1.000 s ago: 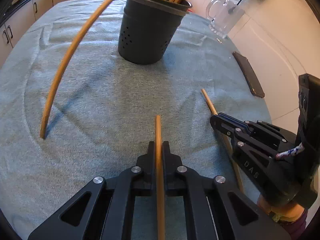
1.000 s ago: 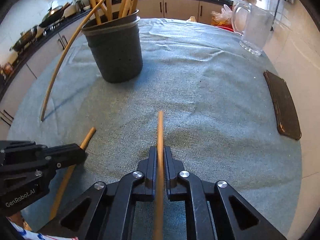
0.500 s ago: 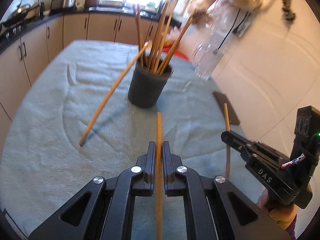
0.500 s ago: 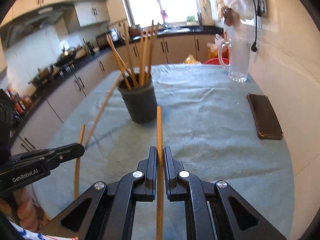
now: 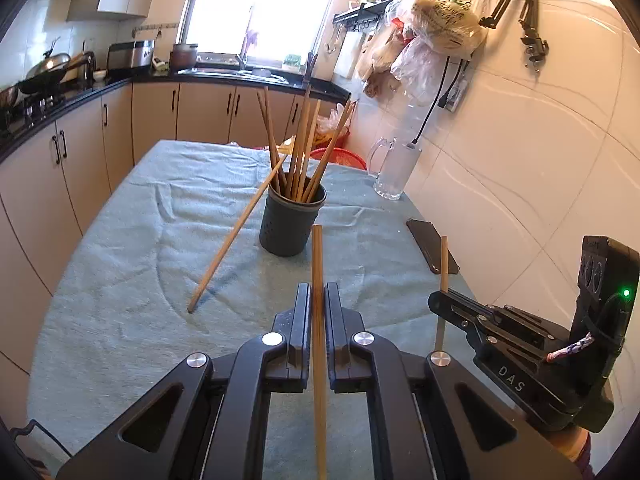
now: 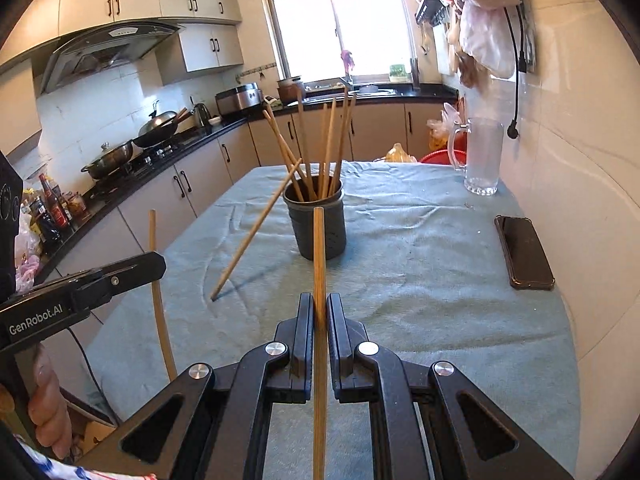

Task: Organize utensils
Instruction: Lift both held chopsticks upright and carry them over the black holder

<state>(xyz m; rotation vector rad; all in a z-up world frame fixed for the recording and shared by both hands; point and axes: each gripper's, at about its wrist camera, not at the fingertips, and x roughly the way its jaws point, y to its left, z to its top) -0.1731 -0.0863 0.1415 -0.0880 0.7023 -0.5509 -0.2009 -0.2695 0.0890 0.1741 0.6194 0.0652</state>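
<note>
A dark perforated utensil holder (image 5: 290, 220) (image 6: 319, 224) stands mid-table with several wooden chopsticks upright in it. One loose chopstick (image 5: 238, 227) (image 6: 256, 231) leans against its rim, its lower tip on the cloth. My left gripper (image 5: 318, 292) is shut on a chopstick (image 5: 317, 258) that sticks out forward, lifted above the table short of the holder. My right gripper (image 6: 319, 302) is shut on another chopstick (image 6: 319, 256), also lifted and pointing toward the holder. Each gripper shows in the other's view: the right one (image 5: 440, 300) at the right, the left one (image 6: 156, 262) at the left.
A blue-grey cloth (image 5: 120, 280) (image 6: 440, 280) covers the table. A dark phone (image 5: 431, 245) (image 6: 523, 251) lies near the right edge and a glass pitcher (image 5: 394, 172) (image 6: 482, 158) stands at the far right by the wall. Kitchen counters run along the left.
Both grippers have risen and pulled back from the table with their chopsticks, tilting up so the kitchen and window come into view. The holder now looks smaller and farther off.
</note>
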